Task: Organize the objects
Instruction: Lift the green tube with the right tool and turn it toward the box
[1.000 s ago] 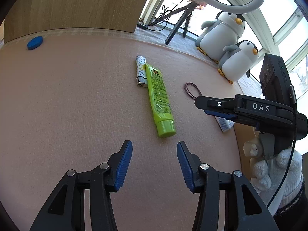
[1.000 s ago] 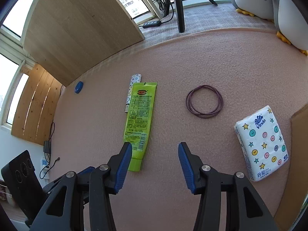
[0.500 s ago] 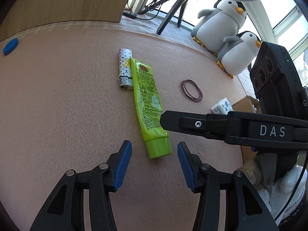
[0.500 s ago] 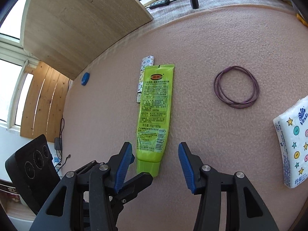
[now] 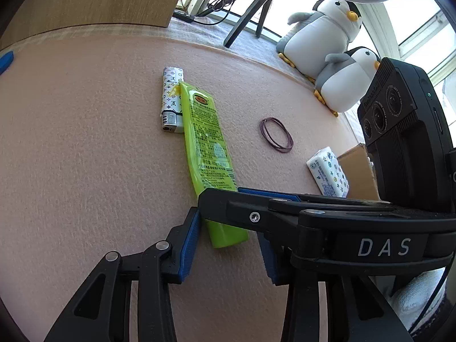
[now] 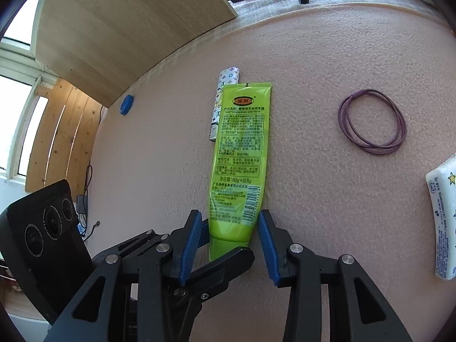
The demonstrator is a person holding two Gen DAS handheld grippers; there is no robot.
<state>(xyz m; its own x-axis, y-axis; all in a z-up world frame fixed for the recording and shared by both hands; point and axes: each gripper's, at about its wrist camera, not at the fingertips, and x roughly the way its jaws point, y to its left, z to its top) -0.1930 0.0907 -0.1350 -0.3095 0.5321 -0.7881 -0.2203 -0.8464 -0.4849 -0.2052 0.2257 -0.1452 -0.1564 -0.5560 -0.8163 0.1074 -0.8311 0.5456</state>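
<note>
Green tube (image 6: 239, 154) sits cap-end between my open right gripper (image 6: 229, 228), left gripper (image 5: 228, 245) open too and crowding in, so they might collide.

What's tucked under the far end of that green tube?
A patterned white lighter lies beside the green tube, its right edge slipping under the tube's crimped corner. Only that thin strip is covered; the pink mat shows elsewhere.
</note>
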